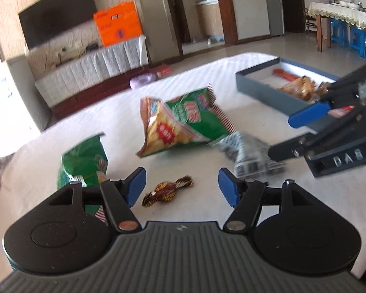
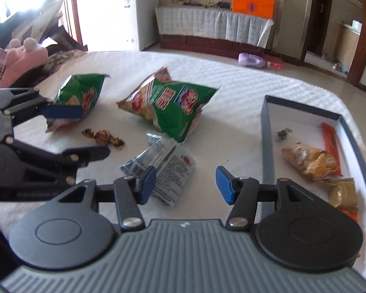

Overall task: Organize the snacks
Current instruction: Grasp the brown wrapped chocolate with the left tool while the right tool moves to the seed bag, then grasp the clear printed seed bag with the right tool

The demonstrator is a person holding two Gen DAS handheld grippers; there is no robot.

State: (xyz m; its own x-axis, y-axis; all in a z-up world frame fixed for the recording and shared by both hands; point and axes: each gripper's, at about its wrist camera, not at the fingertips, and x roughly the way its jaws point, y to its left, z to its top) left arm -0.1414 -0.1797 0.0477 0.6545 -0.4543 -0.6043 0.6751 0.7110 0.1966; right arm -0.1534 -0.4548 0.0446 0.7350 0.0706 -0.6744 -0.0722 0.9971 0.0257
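My left gripper (image 1: 182, 186) stands open just over the white cloth, and a brown-gold wrapped candy (image 1: 167, 190) lies between its fingers without touching the pads. Behind it are a small green bag (image 1: 85, 163) and a big green chip bag (image 1: 183, 124). My right gripper (image 2: 186, 185) is open over a blue-white packet (image 2: 163, 166), whose near corner lies by the left pad. To its right is the grey box (image 2: 268, 146) holding an orange bar (image 2: 330, 141), tan packs (image 2: 310, 161) and a small candy (image 2: 284, 133). Each gripper shows in the other view: the right gripper (image 1: 292, 134) and the left gripper (image 2: 83, 131).
The white quilted surface (image 2: 244, 92) rounds off at its far edge, with tiled floor beyond. A purple bottle (image 2: 252, 60) lies on the floor by a low covered cabinet (image 2: 207, 24). A pink plush (image 2: 24, 56) sits at the left edge.
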